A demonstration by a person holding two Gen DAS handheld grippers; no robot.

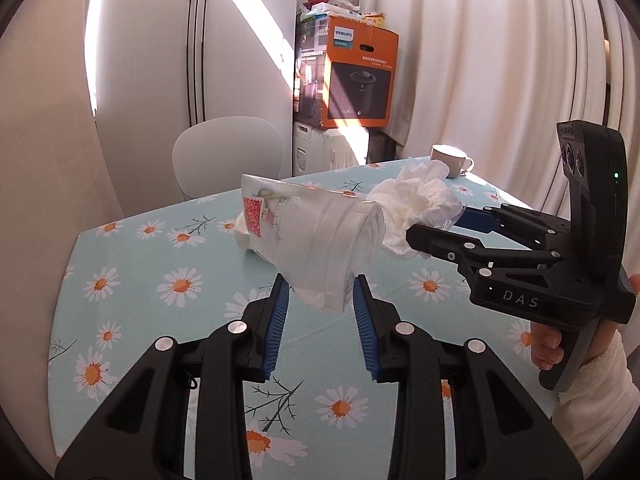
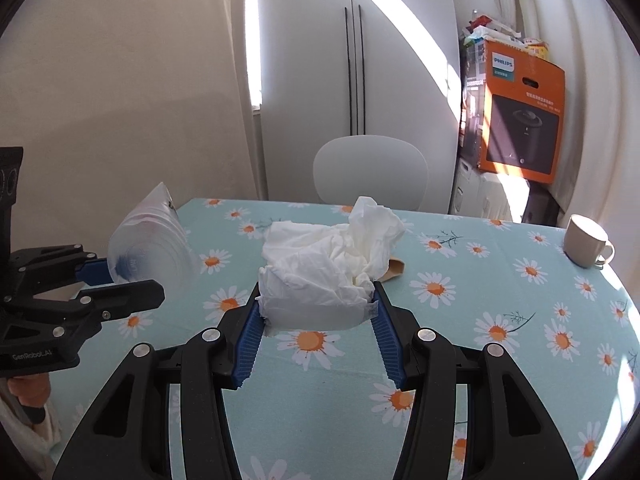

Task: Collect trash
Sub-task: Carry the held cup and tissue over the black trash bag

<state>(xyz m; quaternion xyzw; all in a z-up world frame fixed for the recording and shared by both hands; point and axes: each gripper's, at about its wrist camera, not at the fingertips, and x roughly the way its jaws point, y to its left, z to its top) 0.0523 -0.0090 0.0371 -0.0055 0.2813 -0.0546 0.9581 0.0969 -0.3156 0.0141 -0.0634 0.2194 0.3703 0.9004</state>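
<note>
My left gripper (image 1: 320,292) is shut on a clear plastic bag (image 1: 320,236) with a red QR label, held above the daisy tablecloth (image 1: 140,280); the bag also shows in the right wrist view (image 2: 148,240). My right gripper (image 2: 318,300) is shut on a wad of crumpled white tissue in clear plastic wrap (image 2: 328,264), held above the table. In the left wrist view the right gripper (image 1: 436,232) holds the tissue (image 1: 420,200) just right of the bag. A brown scrap (image 2: 396,268) lies on the cloth behind the tissue.
A beige mug stands at the table's far right edge (image 2: 586,240) (image 1: 450,160). A white chair (image 2: 370,172) sits behind the table. An orange Philips box (image 2: 520,120) is stacked in the corner by white curtains.
</note>
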